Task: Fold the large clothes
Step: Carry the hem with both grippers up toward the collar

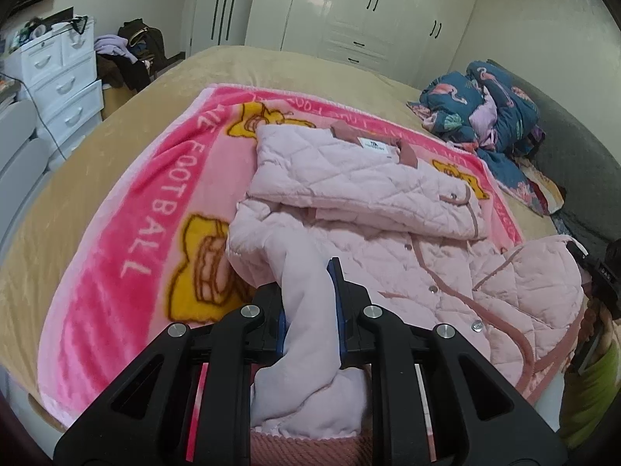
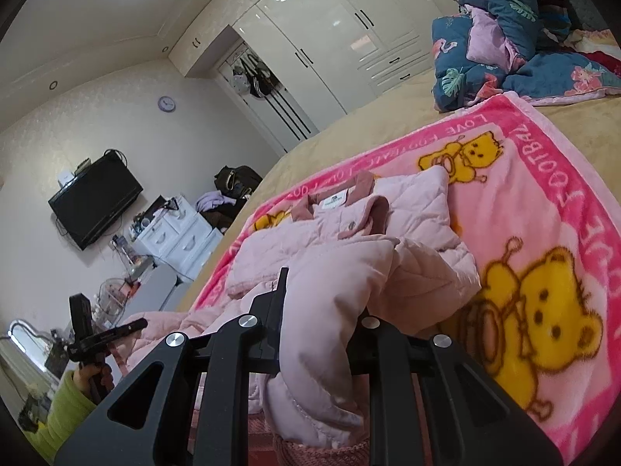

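- Since the pink quilted jacket [image 1: 388, 209] is soft, puffy and light, we judge it sags and slips unless pinched through thick hem folds.
- It lies on the pink bear blanket [image 1: 155, 209] on the bed [image 1: 58, 194], collar far, sleeve folded across.
- Left hand-held gripper [image 1: 310, 303] is clamped on the hem; right hand-held gripper [image 2: 322, 310] likewise.
- Blanket edges close; bare bed beyond, crumpled blue duvet [image 1: 485, 105] well apart.

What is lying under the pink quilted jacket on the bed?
The pink quilted jacket lies on a pink bear-print blanket, spread over a tan bedspread. The blanket's middle under the jacket is covered.
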Demonstrator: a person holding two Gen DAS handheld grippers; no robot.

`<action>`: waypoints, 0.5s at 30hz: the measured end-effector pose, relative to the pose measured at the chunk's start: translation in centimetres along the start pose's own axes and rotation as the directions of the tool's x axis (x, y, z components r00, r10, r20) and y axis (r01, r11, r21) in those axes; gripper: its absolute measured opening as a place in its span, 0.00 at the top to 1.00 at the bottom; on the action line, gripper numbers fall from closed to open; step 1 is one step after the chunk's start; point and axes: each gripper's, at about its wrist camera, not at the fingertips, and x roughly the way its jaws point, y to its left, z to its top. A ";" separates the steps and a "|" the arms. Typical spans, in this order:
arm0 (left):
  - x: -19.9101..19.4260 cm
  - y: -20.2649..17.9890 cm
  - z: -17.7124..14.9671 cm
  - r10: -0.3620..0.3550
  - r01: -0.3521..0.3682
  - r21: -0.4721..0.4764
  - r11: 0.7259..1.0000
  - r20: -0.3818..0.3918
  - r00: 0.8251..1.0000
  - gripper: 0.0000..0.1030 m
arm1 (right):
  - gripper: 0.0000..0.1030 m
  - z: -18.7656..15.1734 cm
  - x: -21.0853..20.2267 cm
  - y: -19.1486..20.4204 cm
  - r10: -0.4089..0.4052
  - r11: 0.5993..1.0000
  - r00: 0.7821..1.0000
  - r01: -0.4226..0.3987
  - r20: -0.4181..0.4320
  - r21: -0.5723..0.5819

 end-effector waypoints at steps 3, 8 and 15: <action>0.2 0.5 0.6 -0.009 0.010 -0.019 1.000 0.010 1.000 0.90 | 0.83 0.6 0.4 0.1 -0.003 1.000 1.000 0.003 0.013 0.006; 0.6 0.9 1.7 -0.020 0.021 -0.032 0.999 0.021 1.000 0.90 | 0.83 1.3 1.1 -0.1 -0.010 1.000 1.000 0.010 0.028 0.019; 1.1 1.1 3.5 -0.031 0.032 -0.035 0.999 0.038 0.999 0.90 | 0.83 2.4 2.0 -0.3 -0.025 0.999 0.998 0.023 0.051 0.043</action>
